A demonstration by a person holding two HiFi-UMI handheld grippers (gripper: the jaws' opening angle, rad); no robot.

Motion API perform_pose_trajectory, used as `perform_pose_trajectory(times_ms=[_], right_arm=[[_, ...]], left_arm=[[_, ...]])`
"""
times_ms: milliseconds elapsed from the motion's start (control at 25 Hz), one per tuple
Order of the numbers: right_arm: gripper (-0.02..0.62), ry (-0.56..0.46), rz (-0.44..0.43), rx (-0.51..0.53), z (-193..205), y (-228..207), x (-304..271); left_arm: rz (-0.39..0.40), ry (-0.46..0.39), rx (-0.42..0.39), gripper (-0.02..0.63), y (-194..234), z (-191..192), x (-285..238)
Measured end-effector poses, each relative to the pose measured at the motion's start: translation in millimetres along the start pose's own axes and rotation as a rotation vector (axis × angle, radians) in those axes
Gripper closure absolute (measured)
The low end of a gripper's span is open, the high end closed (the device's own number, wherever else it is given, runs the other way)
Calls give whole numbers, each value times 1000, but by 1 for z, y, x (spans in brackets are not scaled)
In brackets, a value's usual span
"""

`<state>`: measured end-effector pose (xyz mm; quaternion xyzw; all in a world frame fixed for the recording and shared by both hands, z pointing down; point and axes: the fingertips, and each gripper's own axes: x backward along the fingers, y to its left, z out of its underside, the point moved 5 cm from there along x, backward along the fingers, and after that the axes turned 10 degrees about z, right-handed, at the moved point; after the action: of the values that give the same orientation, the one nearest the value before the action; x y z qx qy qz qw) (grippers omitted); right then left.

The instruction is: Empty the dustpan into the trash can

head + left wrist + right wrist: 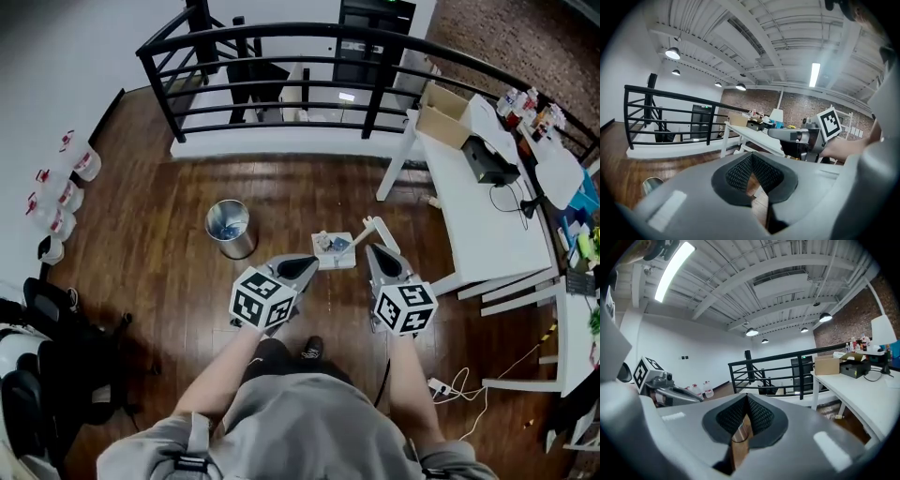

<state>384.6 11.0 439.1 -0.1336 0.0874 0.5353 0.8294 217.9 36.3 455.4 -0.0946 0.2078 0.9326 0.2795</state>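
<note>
Though seemingly shut, square-marked left tongs (310, 262)

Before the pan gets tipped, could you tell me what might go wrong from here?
The dustpan holds loose debris and is apart from the trash can; tilting it on the way could spill onto the floor. The right gripper seems to pinch only its handle, so it may swing.

Silver trash can (236, 247), white dustpan (343, 263), black railing (378, 89)
</note>
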Motion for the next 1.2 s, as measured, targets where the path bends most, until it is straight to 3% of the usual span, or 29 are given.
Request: perform_pose_trajectory(times_ms=[240,400,680,800,960,1200], right_arm=[[595,56,17,-33,35,-18,-41],[592,96,79,-95,68,-27,-73],[467,202,349,-212,121,-48,-124],[421,204,475,-277,135,-62,-145],[385,179,573,-353,147,-84,-176],[331,148,727,-375,148,-119,-201]], left_arm=[[10,46,19,601,41,0,-36],[47,94,18,601,77,7,-63],[161,177,18,601,136,9,-96],[202,222,4,601,162,12,-111],[252,293,-3,601,189,19,-126],[323,381,3,601,211,32,-132]])
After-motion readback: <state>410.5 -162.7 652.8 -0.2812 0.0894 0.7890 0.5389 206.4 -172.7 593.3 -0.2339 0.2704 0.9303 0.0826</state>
